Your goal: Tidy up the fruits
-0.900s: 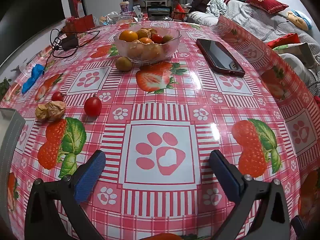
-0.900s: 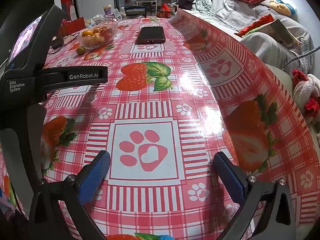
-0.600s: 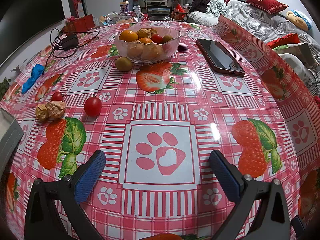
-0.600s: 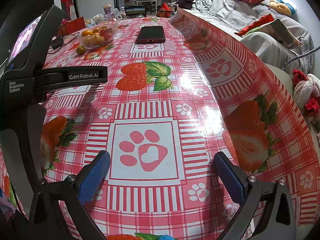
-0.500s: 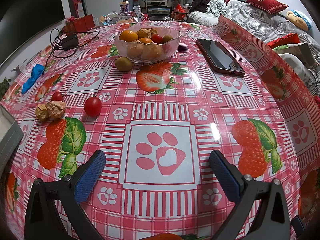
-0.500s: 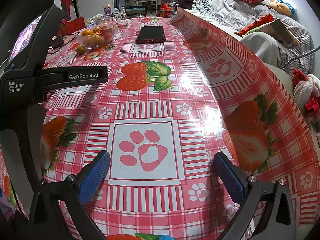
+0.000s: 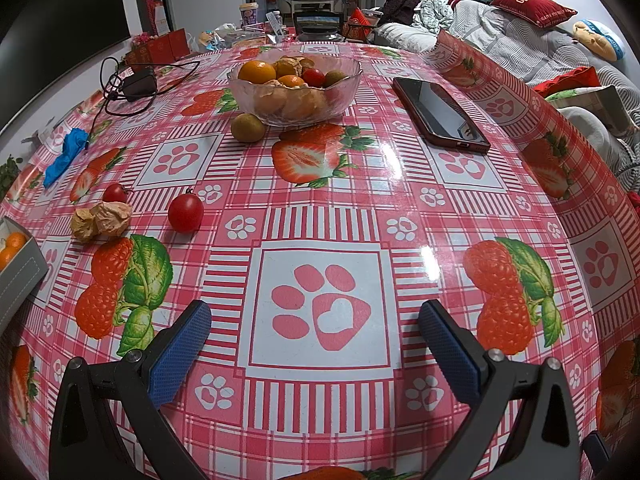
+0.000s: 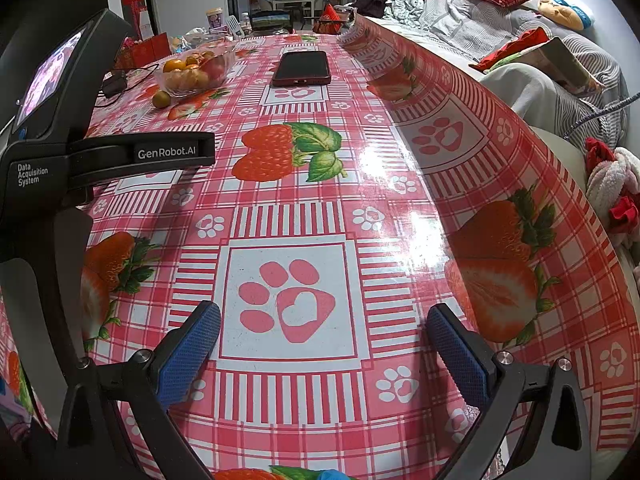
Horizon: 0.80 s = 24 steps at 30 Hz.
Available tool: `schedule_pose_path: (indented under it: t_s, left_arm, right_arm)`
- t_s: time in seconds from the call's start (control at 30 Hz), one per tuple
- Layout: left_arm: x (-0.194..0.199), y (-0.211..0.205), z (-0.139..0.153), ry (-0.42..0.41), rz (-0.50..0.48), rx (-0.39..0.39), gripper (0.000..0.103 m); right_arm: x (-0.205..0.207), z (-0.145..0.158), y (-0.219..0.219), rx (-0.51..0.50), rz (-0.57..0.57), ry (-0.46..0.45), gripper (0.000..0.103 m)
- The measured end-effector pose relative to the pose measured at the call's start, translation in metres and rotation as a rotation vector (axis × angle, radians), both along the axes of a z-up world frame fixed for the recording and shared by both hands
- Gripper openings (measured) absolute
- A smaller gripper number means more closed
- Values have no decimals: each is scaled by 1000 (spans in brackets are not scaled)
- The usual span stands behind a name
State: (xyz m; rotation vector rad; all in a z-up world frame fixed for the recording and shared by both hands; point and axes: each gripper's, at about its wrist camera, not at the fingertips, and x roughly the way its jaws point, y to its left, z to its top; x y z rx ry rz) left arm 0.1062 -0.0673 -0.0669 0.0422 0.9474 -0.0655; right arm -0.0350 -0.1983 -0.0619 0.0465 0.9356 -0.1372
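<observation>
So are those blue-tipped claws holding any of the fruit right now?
No. Both the left gripper and the right gripper are open with only tablecloth between their fingers. The nearest loose tomato sits untouched on the table.

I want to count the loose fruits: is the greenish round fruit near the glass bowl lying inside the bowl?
No, the greenish round fruit sits on the tablecloth just outside the glass bowl, against its front left side.

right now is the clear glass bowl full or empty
Full: the clear glass bowl is heaped above its rim with oranges, a red tomato and a green fruit. One more yellow-green fruit sits outside against it.
</observation>
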Motion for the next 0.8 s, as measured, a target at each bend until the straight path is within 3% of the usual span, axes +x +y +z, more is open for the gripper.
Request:
schedule_pose_path:
  t_s: [0.8]
  left_arm:
    - [0,0,0,-4,1,1,103]
  right_arm:
    - [-1,0,-1,-1,0,-3,103]
